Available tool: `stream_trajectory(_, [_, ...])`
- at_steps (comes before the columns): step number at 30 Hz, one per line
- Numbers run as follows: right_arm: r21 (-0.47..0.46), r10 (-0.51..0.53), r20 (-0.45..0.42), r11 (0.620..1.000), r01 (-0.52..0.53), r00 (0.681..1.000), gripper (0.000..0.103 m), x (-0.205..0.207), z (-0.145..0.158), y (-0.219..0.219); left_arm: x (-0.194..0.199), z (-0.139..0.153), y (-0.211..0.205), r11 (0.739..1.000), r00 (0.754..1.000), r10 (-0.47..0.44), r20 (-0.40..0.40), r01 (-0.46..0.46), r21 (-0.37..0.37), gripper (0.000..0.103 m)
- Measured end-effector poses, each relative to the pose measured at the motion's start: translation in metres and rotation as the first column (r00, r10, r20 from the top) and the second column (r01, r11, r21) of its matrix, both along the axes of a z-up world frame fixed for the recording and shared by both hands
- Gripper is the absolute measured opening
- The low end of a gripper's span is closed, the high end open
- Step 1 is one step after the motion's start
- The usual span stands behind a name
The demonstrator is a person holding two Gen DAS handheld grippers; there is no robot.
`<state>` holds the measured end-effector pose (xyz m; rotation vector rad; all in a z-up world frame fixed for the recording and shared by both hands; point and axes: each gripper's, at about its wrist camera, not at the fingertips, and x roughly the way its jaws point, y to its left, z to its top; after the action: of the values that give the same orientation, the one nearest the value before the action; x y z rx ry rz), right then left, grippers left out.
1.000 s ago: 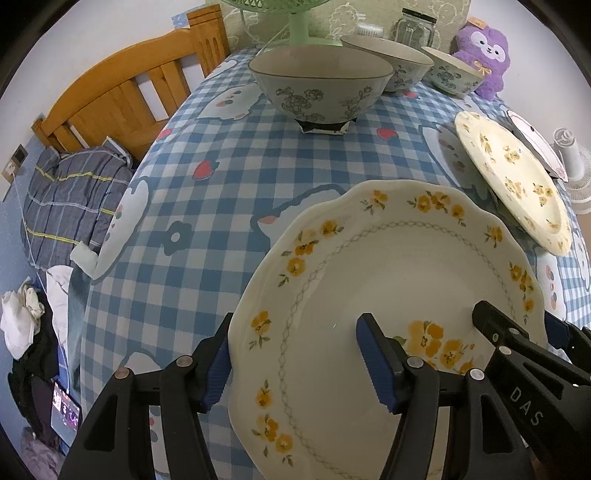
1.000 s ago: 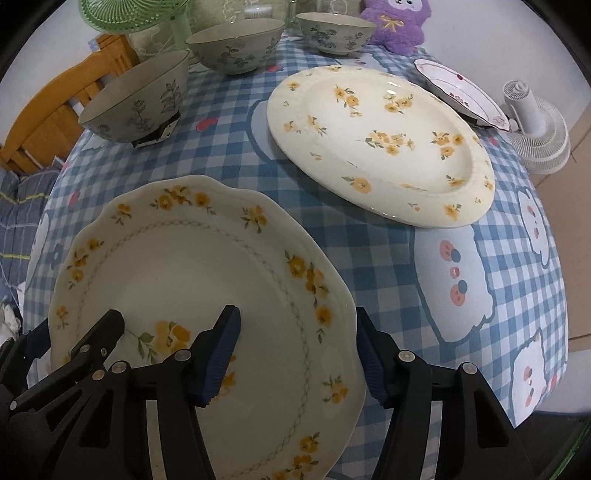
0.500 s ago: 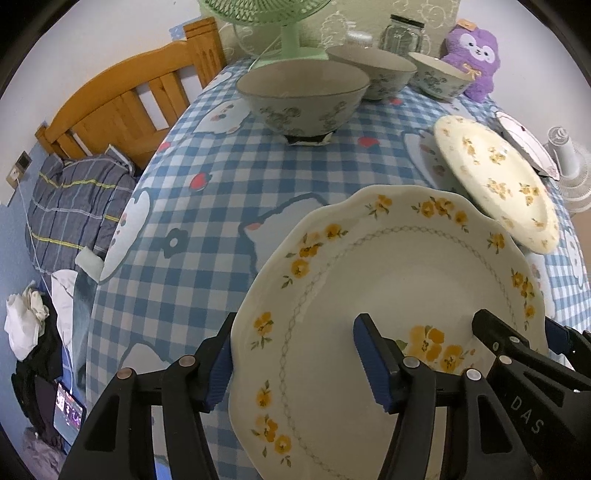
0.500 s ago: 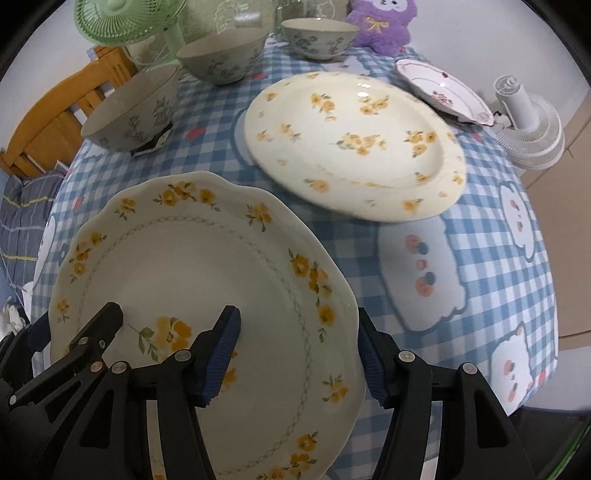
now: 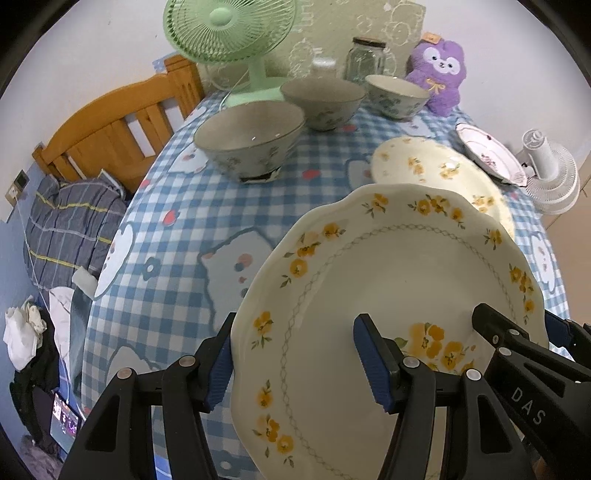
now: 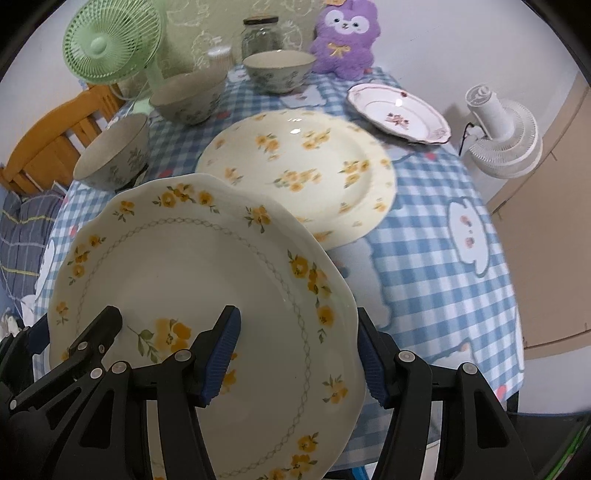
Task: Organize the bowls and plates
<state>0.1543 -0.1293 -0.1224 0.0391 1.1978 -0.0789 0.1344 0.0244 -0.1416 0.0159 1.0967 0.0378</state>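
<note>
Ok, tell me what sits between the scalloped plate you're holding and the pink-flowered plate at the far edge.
The round yellow-flowered plate lies on the tablecloth between the held scalloped plate and the pink-flowered plate; the right wrist view shows it best.

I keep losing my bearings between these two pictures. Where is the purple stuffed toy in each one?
Left wrist view: the purple stuffed toy sits top right, at the table's far edge, just right of the glass jar.
Right wrist view: the toy sits top centre, again just right of the jar.
Shared landmark: the green fan, upper left in both.
</note>
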Motion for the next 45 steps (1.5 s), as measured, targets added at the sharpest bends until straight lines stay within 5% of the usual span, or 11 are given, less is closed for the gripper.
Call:
stream_trajectory(18, [-0.030, -0.033, 0.014, 0.999, 0.034, 0.999, 0.065, 0.005, 0.008, -0.086, 0.008, 0.006, -0.084, 0.999, 0.999, -0.030, 0.018, 0.030, -0.019, 0.063])
stream_trajectory(45, [-0.058, -0.126, -0.044, 0.991, 0.123, 0.991, 0.065, 0.010, -0.025, -0.203, 0.029, -0.026, -0.200, 0.993, 0.993, -0.106, -0.045, 0.103, -0.049, 0.062])
